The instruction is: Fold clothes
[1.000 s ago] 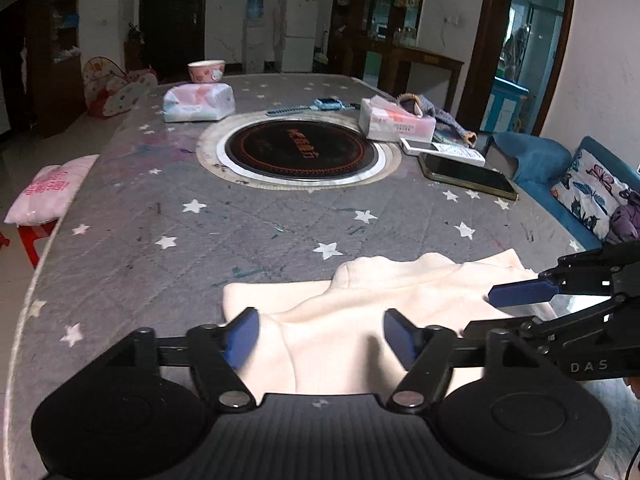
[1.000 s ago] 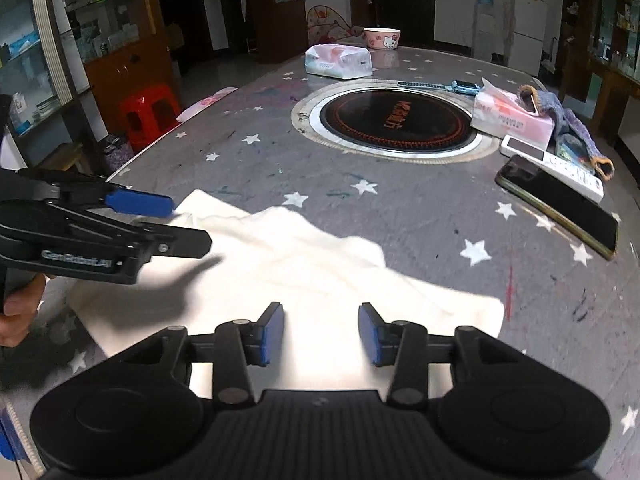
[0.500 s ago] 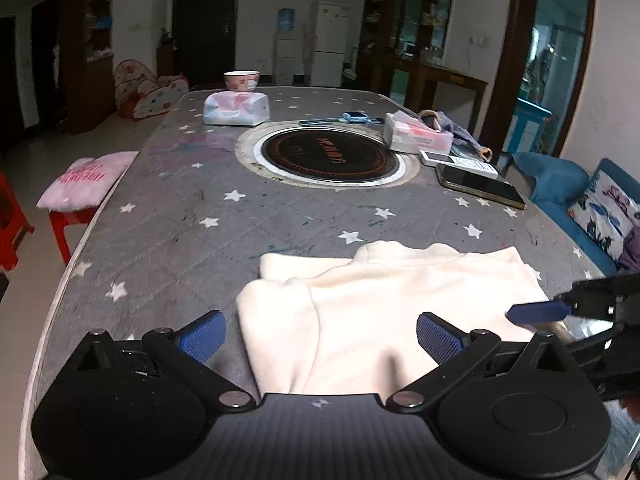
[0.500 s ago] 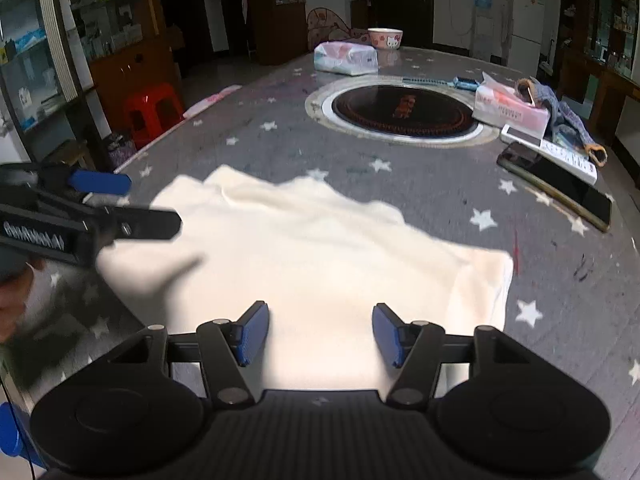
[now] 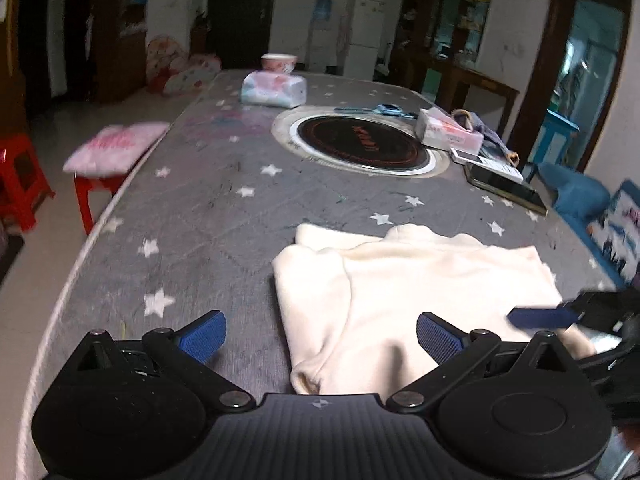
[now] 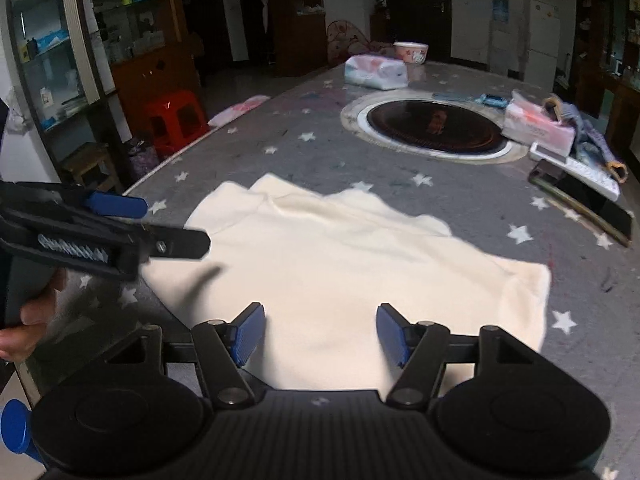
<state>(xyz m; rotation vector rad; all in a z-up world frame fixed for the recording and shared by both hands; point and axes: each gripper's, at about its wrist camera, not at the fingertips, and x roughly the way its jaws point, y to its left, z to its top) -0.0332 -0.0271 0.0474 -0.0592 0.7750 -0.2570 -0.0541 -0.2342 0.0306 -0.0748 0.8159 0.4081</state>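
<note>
A cream garment (image 5: 420,292) lies folded and flat on the grey star-patterned table (image 5: 208,208); it also shows in the right wrist view (image 6: 340,272). My left gripper (image 5: 320,338) is open wide and empty, held above the garment's near left edge. My right gripper (image 6: 320,334) is open and empty above the garment's near edge. The left gripper also shows from the side in the right wrist view (image 6: 120,220), and the right gripper at the right of the left wrist view (image 5: 560,316).
A round black hotplate (image 5: 360,146) is set in the table's middle. Beyond it are a tissue pack (image 5: 274,88), a bowl (image 5: 279,61), a tissue box (image 5: 444,130), a remote (image 5: 486,159) and a phone (image 5: 506,192). Red stools (image 6: 176,118) stand left of the table.
Both grippers have opened wider and drawn back and up from the garment. The garment now lies still on the table, farther from the cameras.
</note>
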